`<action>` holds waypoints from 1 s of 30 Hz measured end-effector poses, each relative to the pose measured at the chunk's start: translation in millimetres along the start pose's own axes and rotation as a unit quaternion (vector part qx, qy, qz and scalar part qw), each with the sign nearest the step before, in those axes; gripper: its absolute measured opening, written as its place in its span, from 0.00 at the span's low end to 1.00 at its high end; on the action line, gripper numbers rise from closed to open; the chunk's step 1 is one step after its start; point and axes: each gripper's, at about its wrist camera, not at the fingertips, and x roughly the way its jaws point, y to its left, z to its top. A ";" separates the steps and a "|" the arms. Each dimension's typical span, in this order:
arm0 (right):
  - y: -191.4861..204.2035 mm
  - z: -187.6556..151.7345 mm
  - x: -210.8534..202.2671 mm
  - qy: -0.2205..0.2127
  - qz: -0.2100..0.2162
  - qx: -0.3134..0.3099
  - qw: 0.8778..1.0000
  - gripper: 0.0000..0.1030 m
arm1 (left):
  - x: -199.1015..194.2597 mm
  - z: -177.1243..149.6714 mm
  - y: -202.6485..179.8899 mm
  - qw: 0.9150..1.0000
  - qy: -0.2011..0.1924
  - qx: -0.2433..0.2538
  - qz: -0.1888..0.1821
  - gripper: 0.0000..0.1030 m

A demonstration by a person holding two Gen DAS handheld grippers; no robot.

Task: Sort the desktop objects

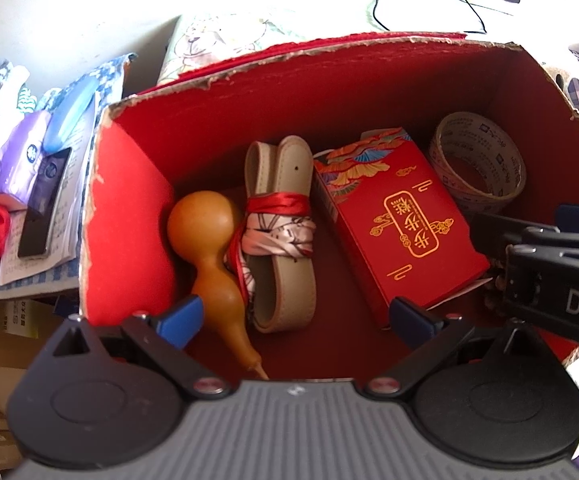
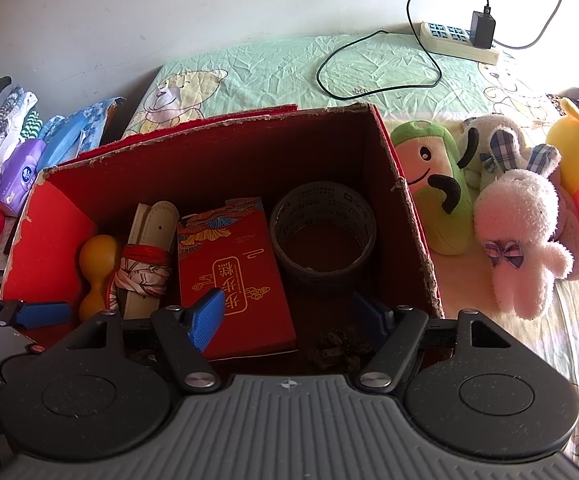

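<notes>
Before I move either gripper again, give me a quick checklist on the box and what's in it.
1. Left gripper open and empty: ok.
2. Right gripper open and empty: ok.
3. Gourd, belt, red packet box and tape roll inside the red box: ok.
4. Plush toys outside the box, on the sheet: not ok if they belong inside.
5. Small brown item by the near wall: cannot tell what it is.
</notes>
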 end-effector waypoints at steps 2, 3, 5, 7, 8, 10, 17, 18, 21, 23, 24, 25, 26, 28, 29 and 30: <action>0.0 0.3 -0.1 0.000 0.000 0.001 1.000 0.71 | 0.1 0.3 -0.3 1.000 -0.001 0.000 0.001 0.97; -0.3 0.5 -0.9 -0.001 0.000 0.001 1.000 0.71 | 0.0 0.4 -0.3 1.000 -0.001 0.000 0.001 0.97; -0.2 0.5 -0.8 0.000 0.000 0.001 1.000 0.71 | 0.1 0.4 -0.5 1.000 0.000 0.000 0.001 0.97; -0.2 0.1 -0.8 -0.001 0.000 0.001 1.000 0.71 | -0.1 0.3 -0.8 1.000 -0.001 0.000 0.001 0.97; -0.2 0.2 -0.8 0.000 0.000 0.001 1.000 0.71 | 0.0 0.4 -1.0 1.000 -0.001 0.000 0.001 0.97; -0.2 -0.2 -0.8 -0.001 0.000 0.001 1.000 0.71 | 0.0 0.3 -1.5 1.000 -0.001 0.000 0.001 0.97; 0.1 -0.3 -1.0 -0.001 0.000 0.000 1.000 0.71 | -0.4 0.5 -1.2 1.000 -0.001 -0.001 0.001 0.97; 0.2 -0.9 -1.1 -0.001 0.000 0.001 1.000 0.71 | -0.4 0.4 -1.1 1.000 -0.001 0.000 0.001 0.97; 0.4 -1.2 -1.3 -0.001 0.000 0.001 1.000 0.71 | -0.5 0.2 -1.2 1.000 -0.001 -0.001 0.001 0.97; 0.1 -1.0 -1.9 -0.001 -0.001 0.000 1.000 0.71 | -0.6 0.7 -1.5 1.000 -0.001 -0.001 0.002 0.97; 0.1 -1.4 -2.5 -0.002 -0.001 -0.001 1.000 0.71 | -0.7 1.2 -1.8 1.000 -0.001 -0.001 0.002 0.97; 0.0 -1.3 -2.9 -0.002 -0.001 -0.001 1.000 0.71 | -0.8 1.7 -2.0 1.000 -0.001 0.000 0.002 0.97; -0.2 -1.2 -3.0 -0.002 -0.001 -0.001 1.000 0.71 | -1.2 2.2 -1.7 1.000 -0.001 0.001 0.002 0.97; 0.1 -1.9 -3.0 -0.002 -0.002 -0.001 1.000 0.71 | -1.6 3.1 -1.7 1.000 -0.003 0.002 0.000 0.97; 0.1 -1.8 -3.0 -0.003 -0.002 -0.001 1.000 0.71 | -2.2 3.1 -1.6 1.000 -0.008 0.002 -0.003 0.97; 0.2 -2.0 -2.9 -0.002 -0.002 -0.001 1.000 0.71 | -3.1 3.0 -1.3 1.000 -0.015 0.001 -0.006 0.97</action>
